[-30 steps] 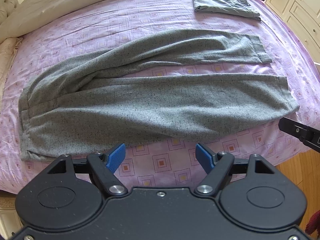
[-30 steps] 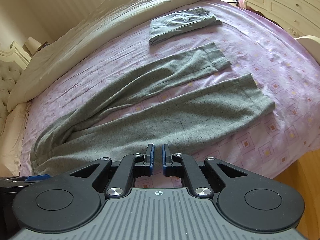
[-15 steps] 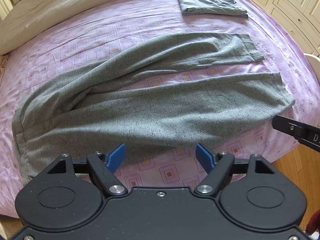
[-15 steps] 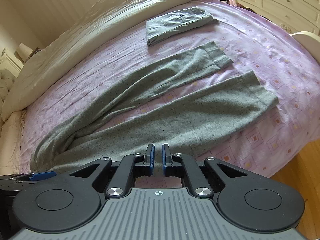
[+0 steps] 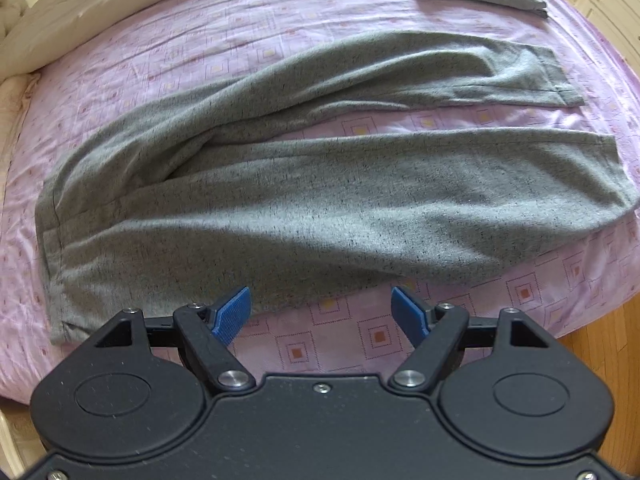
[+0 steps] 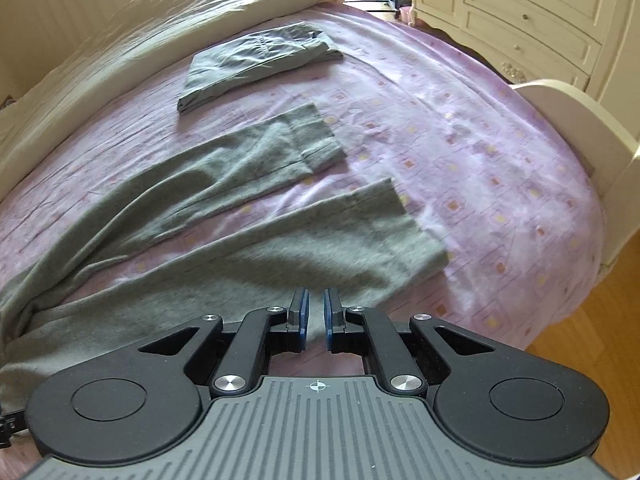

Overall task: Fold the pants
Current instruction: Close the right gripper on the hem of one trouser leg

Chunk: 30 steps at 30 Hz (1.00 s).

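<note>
Spread lengthwise across the bed [image 5: 520, 292]: pants [image 5: 320, 200], legs apart toward the foot end. Beyond the pants, folded garment [image 6: 256, 60]; behind that, duvet [image 6: 160, 16].

A folded grey-green garment [image 6: 256, 65] lies on the purple patterned bedsheet [image 6: 460, 128] near a cream duvet [image 6: 160, 28].

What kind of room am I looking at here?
Most likely a home bedroom. Grey pants lie spread on a bed with a pink patterned sheet and a cream duvet, and a cream wardrobe with drawers stands at the far side on a wooden floor.
</note>
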Motion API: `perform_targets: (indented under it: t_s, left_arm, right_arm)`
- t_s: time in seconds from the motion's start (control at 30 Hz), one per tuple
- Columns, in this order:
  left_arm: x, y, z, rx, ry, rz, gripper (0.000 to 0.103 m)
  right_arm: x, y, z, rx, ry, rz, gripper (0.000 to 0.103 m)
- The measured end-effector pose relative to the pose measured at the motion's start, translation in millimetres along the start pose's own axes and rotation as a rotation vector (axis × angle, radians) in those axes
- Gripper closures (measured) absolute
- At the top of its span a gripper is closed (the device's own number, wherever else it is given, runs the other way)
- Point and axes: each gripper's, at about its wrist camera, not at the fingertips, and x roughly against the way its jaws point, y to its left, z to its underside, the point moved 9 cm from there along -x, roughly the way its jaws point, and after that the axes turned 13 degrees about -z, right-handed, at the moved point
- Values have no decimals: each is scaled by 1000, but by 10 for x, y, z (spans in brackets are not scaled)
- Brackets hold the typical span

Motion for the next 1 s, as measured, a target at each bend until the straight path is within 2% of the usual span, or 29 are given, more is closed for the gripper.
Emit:
perform_targets:
  t_s: [0.2,0.5,0.57,0.6,0.63,0.73,0.9,0.93,0.97,1.0]
  left_arm:
    - [64,-387,-76,56,38,-12,25]
    - [199,-850,-216,141,76,-66,25]
    - [212,-900,-225,153,86,-84,25]
    - [216,-922,-232,160,92,-91,25]
    - [216,-940,-232,169,100,-97,25]
    - [204,-975,-243,196,122,-114,25]
    - [173,-1012,-285,227,141,-144,25]
    - [168,-1012,-294,231,143,-148,25]
    - [163,-1013,-303,235,144,-151,25]
    - [158,-1011,-313,238,145,-154,25]
  right_arm:
    - [-416,-493,-354,42,61,-29,94]
    - [-1068,-924,-662,90,176,-149,93]
    - [-1149,-966,-696,95,192,-183,84]
    - [-1176,-974,-703,99,202,-197,70]
    - [-1222,-987,-717,106,216,-217,61]
    - [-1310,-998,-695,145,267,-231,56]
    - [-1501,-978,-572,148,332,-262,54]
    - [-1520,-960,-556,157,332,-264,55]
    - [-1520,-933,-553,165,326,-276,63]
    - [-1509,-892,-552,157,336,-315,96]
